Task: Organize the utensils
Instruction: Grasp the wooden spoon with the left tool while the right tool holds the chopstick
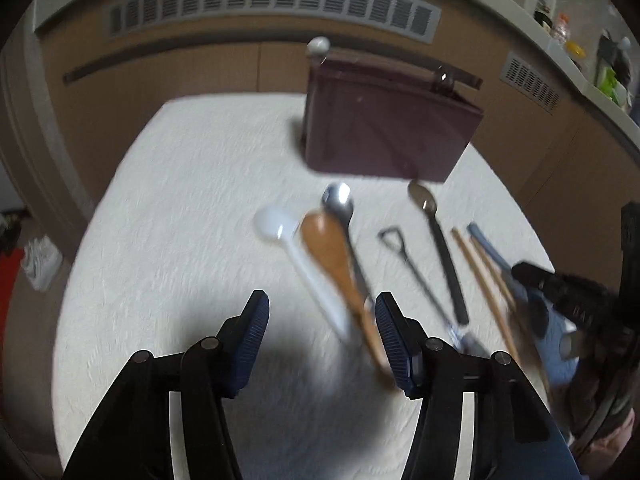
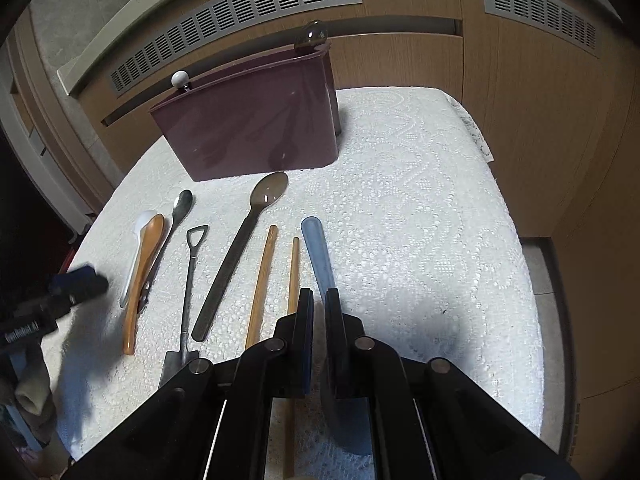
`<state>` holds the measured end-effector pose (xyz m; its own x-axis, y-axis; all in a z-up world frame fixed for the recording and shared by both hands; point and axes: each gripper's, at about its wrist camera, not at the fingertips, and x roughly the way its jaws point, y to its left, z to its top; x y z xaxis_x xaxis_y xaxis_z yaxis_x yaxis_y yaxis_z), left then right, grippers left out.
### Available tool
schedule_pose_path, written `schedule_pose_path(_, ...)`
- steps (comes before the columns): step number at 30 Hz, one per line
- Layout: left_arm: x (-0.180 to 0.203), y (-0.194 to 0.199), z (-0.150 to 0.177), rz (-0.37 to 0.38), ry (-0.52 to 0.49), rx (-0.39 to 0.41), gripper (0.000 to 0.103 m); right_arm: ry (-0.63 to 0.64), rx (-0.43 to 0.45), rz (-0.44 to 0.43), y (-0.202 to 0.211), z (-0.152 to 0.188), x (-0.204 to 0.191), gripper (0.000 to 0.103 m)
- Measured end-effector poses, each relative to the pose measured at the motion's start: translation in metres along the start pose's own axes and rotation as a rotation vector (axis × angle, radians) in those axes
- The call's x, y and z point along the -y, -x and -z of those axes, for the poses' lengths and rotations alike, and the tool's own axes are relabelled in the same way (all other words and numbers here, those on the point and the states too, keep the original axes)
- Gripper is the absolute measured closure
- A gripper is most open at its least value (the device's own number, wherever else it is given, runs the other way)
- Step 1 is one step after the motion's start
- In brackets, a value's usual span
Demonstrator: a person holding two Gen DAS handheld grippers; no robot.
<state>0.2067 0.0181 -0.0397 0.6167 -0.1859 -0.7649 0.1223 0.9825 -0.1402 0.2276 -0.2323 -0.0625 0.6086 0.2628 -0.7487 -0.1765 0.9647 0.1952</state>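
The right gripper [image 2: 319,300] is nearly pressed together, seemingly pinching the blue utensil's [image 2: 316,252] handle for lifting. The left gripper [image 1: 320,320], jaws spread, hovers over the wooden spoon [image 1: 332,256]. The maroon holder [image 2: 256,124] waits at twelve o'clock beyond the row.

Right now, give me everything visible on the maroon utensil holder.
The maroon utensil holder is a tall, narrow, rectangular bin, apparently glossy plastic; its front wall mirrors the utensils lying before it. It stands upright on the white lace tablecloth at the far side, near the wood-panelled wall. Two items already stand inside: a white ball-topped handle at its left end and a clear spoon bowl at its right. Nothing on the table touches it; the dark translucent spoon lies just short of its base.
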Motion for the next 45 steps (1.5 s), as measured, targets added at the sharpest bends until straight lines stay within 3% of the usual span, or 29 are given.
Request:
schedule_pose_path(5,0.003,-0.036,-0.031,-0.036,0.023,-0.089,0.047,-0.005,0.014,-0.011,0.003,0.002,0.002,0.097)
schedule_pose_path(12,0.003,-0.068,-0.041,-0.047,0.018,-0.158,0.048,-0.008,0.048,-0.02,0.01,0.002,0.005,0.097)
schedule_pose_path(14,0.005,-0.073,-0.039,-0.034,0.001,-0.179,0.057,-0.002,0.056,-0.019,0.013,0.002,0.004,0.097)
schedule_pose_path(16,0.011,-0.073,-0.037,-0.037,-0.04,-0.165,0.058,0.012,0.054,-0.023,0.018,0.002,0.003,0.097)
schedule_pose_path(18,0.018,-0.075,-0.038,-0.018,-0.063,-0.15,0.067,0.042,0.042,-0.04,0.023,0.002,-0.003,0.097)
schedule_pose_path(19,0.02,-0.074,-0.037,-0.011,-0.073,-0.145,0.077,0.071,0.022,-0.047,0.024,0.002,-0.008,0.097)
schedule_pose_path(23,0.028,-0.067,-0.031,0.021,-0.116,-0.117,0.083,0.11,-0.057,-0.034,0.015,0.004,-0.021,0.097)
schedule_pose_path(31,0.01,-0.045,-0.019,0.057,-0.114,-0.09,0.083,0.167,-0.163,0.114,-0.023,-0.002,-0.038,0.095)
schedule_pose_path(33,0.006,-0.042,-0.019,0.071,-0.104,-0.093,0.083,0.178,-0.156,0.131,-0.024,-0.003,-0.041,0.096)
schedule_pose_path(40,0.016,-0.042,-0.023,0.11,-0.114,-0.125,0.08,0.145,-0.131,0.063,-0.009,-0.005,-0.035,0.098)
schedule_pose_path(45,0.034,-0.056,-0.031,0.03,-0.147,-0.138,0.064,0.12,-0.108,0.03,0.001,-0.005,-0.029,0.097)
